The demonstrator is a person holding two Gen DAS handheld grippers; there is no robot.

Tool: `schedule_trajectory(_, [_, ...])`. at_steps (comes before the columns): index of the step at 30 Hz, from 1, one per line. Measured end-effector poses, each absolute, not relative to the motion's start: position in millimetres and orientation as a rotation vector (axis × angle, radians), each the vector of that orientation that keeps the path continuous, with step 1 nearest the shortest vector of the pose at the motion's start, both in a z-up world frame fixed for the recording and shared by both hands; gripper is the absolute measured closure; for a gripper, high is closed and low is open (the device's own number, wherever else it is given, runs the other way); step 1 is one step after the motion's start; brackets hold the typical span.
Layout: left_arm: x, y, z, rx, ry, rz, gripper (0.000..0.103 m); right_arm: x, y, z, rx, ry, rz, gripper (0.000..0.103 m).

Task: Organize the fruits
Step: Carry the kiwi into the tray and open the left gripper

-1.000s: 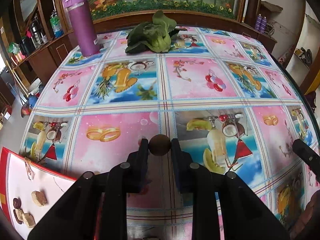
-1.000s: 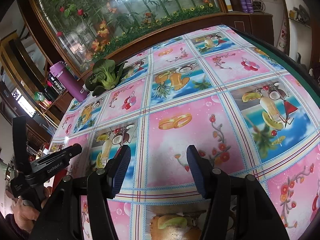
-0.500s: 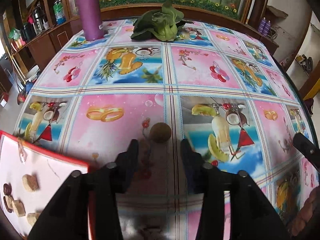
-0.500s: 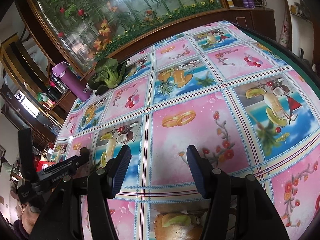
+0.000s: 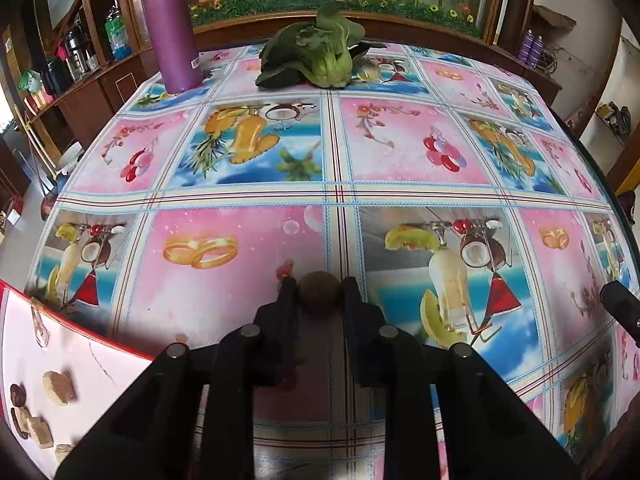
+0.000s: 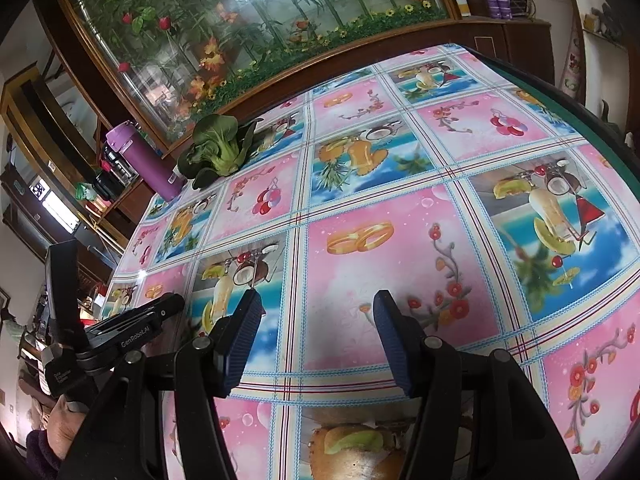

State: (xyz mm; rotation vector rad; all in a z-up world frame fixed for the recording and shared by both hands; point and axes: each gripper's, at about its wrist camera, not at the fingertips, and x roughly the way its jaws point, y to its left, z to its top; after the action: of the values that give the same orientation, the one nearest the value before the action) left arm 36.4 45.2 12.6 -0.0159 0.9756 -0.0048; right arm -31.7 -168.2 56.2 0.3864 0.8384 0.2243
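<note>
A small round brown fruit (image 5: 319, 295) sits low over the printed tablecloth (image 5: 400, 152), pinched between the two black fingers of my left gripper (image 5: 319, 285), which is shut on it. In the right wrist view my right gripper (image 6: 316, 312) hangs open above a pink square of the cloth, with nothing between its blue pads (image 6: 240, 344). The left gripper (image 6: 120, 332) shows at that view's left edge, held by a hand; the fruit is hidden there.
A white, red-edged tray (image 5: 80, 344) with several brown pieces lies at the near left. A purple bottle (image 5: 168, 28) and a green leafy vegetable (image 5: 320, 60) stand at the far side. The table's dark rim (image 6: 560, 96) curves along the right.
Half a second ago the left gripper's jaws stood apart with the brown fruit lying just ahead on the cloth. Now they have shut on it again. The right gripper has barely moved.
</note>
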Motion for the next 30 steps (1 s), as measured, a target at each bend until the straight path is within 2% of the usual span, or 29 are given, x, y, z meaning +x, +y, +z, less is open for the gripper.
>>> schedule_trajectory(12, [-43,72,67,-0.018,0.842,0.047,0.078,-32,-164,54,0.348,0.843,0.216,0.045])
schedule_trajectory(18, [-86,115,73,-0.04,0.837,0.131,0.078,-35,-151,52,0.267,0.836,0.219,0.045])
schedule_trajectory(25, [-106,150,55,-0.084,0.89,0.167,0.077,-34,-145,47,0.215,0.838,0.204,0.045])
schedule_trajectory(26, [-108,151,53,-0.088,0.896,0.167,0.074,-34,-145,47,0.212,0.836,0.203,0.045])
schedule_trajectory(28, [-113,153,50,-0.084,0.896,0.177,0.056,-35,-145,47,0.21,0.833,0.201,0.045])
schedule_trajectory(30, [-120,153,51,-0.075,0.879,0.184,0.046,-37,-144,48,0.2,0.816,0.192,0.045])
